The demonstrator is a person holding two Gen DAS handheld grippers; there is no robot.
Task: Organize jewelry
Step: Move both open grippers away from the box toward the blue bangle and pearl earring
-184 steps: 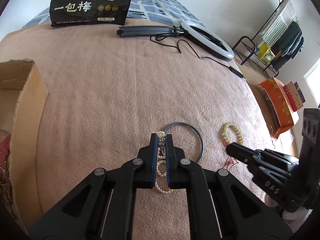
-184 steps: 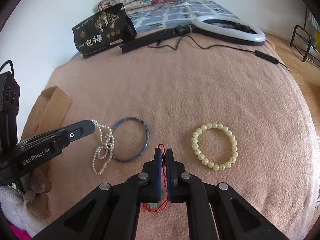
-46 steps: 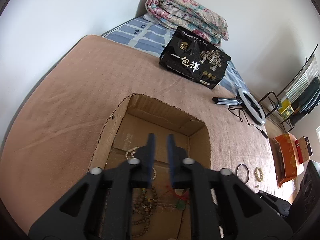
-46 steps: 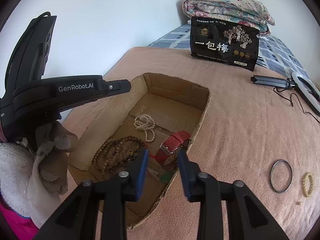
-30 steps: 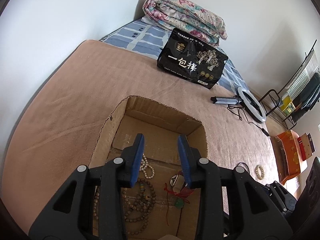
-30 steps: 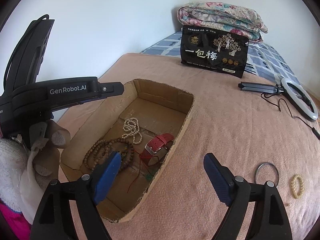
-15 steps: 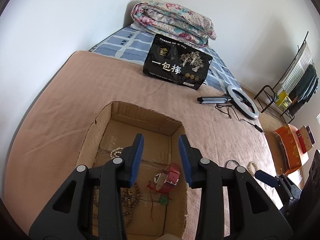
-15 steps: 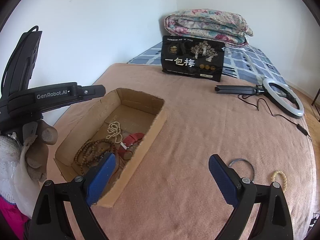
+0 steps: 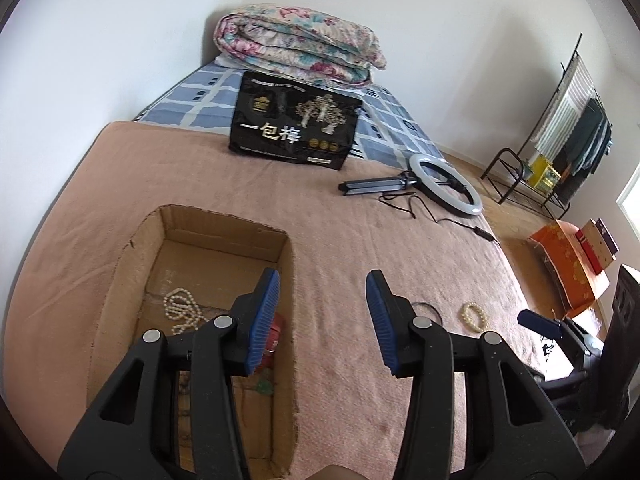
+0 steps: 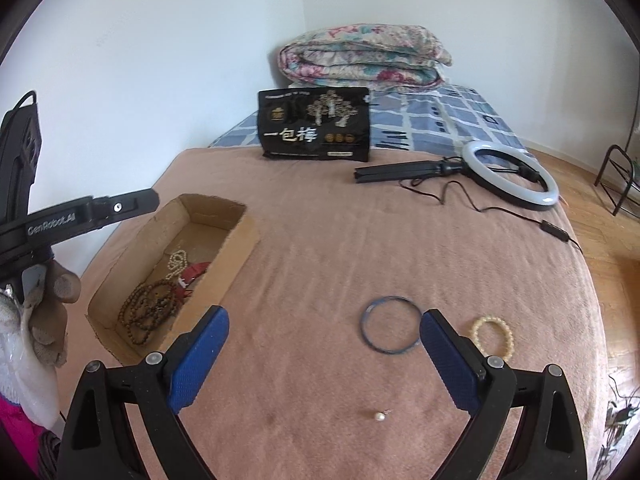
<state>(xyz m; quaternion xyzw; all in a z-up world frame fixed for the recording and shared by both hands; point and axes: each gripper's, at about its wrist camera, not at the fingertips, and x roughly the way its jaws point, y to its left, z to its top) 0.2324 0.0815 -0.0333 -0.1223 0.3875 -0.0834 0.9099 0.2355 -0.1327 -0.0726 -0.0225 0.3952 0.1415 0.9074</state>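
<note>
1. A bed under a pinkish-brown blanket (image 10: 340, 248) carries everything.
2. Landmark: the open cardboard box (image 10: 236, 248), near the blanket's left edge.
3. Right of the box: blue bangle (image 10: 390, 330), then a pale bead bracelet (image 10: 493, 336); a single pearl (image 10: 379, 416) lies nearer the camera.
4. Beyond the box: black snack bag (image 10: 314, 130), ring light (image 10: 510, 180), folded quilt (image 10: 364, 58).

1 cardboard box (image 10: 236, 258), 1 blue bangle (image 10: 390, 330), 1 yellow bead bracelet (image 10: 493, 337) (plus 1 loose pearl (image 10: 378, 416)).
</note>
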